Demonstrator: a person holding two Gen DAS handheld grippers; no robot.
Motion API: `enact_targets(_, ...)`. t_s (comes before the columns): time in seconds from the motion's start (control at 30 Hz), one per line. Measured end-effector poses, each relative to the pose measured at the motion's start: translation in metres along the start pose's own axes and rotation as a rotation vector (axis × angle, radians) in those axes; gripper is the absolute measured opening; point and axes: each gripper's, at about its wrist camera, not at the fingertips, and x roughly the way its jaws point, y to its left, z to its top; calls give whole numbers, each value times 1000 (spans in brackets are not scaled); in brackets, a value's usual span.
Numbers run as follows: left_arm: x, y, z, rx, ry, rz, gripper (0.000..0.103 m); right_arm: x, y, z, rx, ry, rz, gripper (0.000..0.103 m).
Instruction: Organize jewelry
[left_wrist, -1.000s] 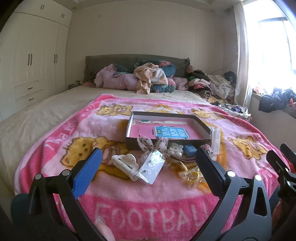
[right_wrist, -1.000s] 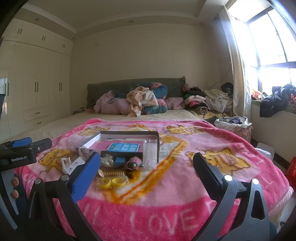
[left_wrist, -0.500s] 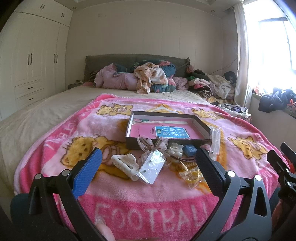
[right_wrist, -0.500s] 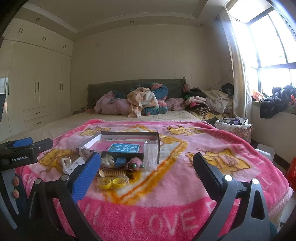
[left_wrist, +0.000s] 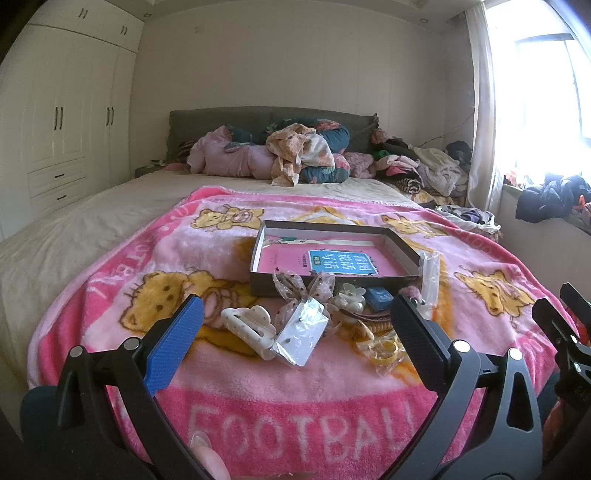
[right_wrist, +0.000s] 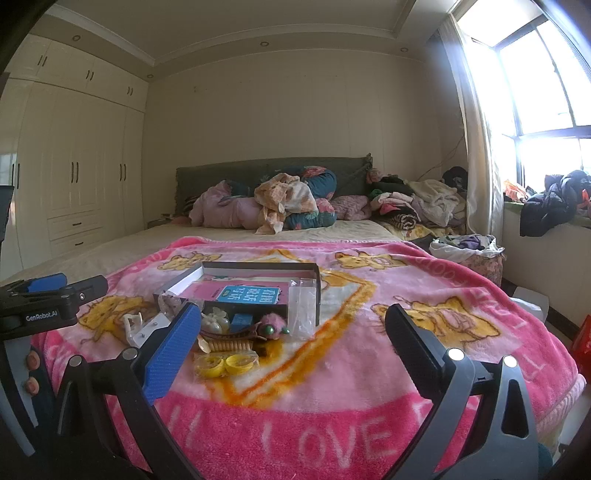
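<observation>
An open shallow box (left_wrist: 258, 284) with a pink and blue card inside lies on the pink blanket; it also shows in the right wrist view (right_wrist: 316, 275). In front of it lie a white claw clip (left_wrist: 247, 325), a bow (left_wrist: 303, 286), a silvery packet (left_wrist: 301, 332), a blue block (left_wrist: 380, 297), a yellow-ring bag (left_wrist: 382, 349) and a clear bag (right_wrist: 303, 312). My left gripper (left_wrist: 295, 349) is open and empty, hovering before the pile. My right gripper (right_wrist: 291, 345) is open and empty, right of the pile, near the yellow rings (right_wrist: 225, 365) and pink pompom (right_wrist: 273, 325).
The pink blanket (left_wrist: 295, 424) covers the bed's near end. Clothes are heaped at the headboard (left_wrist: 295, 155). A wardrobe (left_wrist: 55, 129) stands left, a window ledge with clothes (right_wrist: 546, 206) right. The left gripper shows at the right view's left edge (right_wrist: 51, 299).
</observation>
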Motion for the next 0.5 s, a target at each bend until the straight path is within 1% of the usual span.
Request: enact_targets(0.5,3,-2,-1,-1,2,-4,93,-2,4,2,0,2,7,97)
